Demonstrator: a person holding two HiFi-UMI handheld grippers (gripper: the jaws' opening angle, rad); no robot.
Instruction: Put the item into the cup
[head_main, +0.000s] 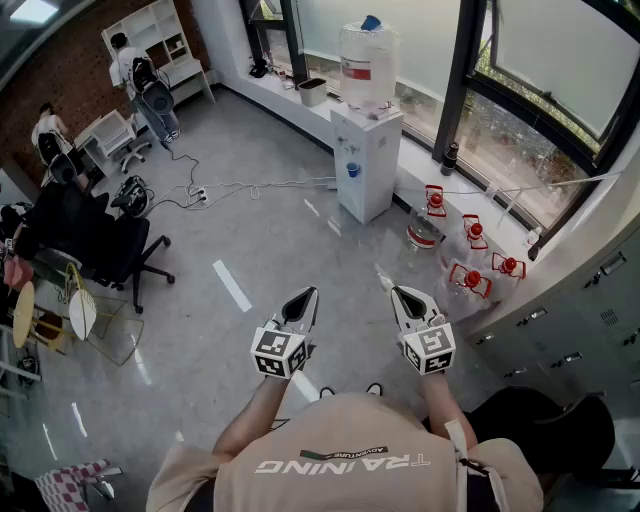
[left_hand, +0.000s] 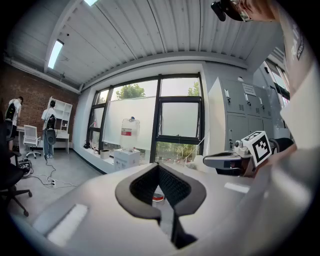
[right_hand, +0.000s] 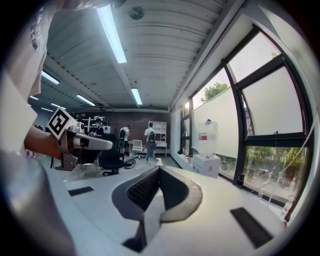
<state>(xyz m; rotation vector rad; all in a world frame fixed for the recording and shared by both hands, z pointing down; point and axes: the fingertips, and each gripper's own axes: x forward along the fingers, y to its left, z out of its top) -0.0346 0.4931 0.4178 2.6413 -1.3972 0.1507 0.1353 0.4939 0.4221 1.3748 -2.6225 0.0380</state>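
Standing on the office floor (head_main: 250, 240), the person holds the left gripper (head_main: 306, 296) and right gripper (head_main: 399, 294) forward side by side, each with jaws pressed together on nothing. I judge this a waiting posture, since no view shows the cup or item, only a water dispenser (head_main: 366, 150) ahead.

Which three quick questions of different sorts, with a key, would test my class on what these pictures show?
1. True or false: the left gripper holds something between its jaws.
2. Which thing is in view? A: a water dispenser. B: a ladder. C: a bicycle.
3. Fill in: the jaws of the right gripper are ____.

Key: 1 false, its jaws are together with nothing between them; 2 A; 3 shut.
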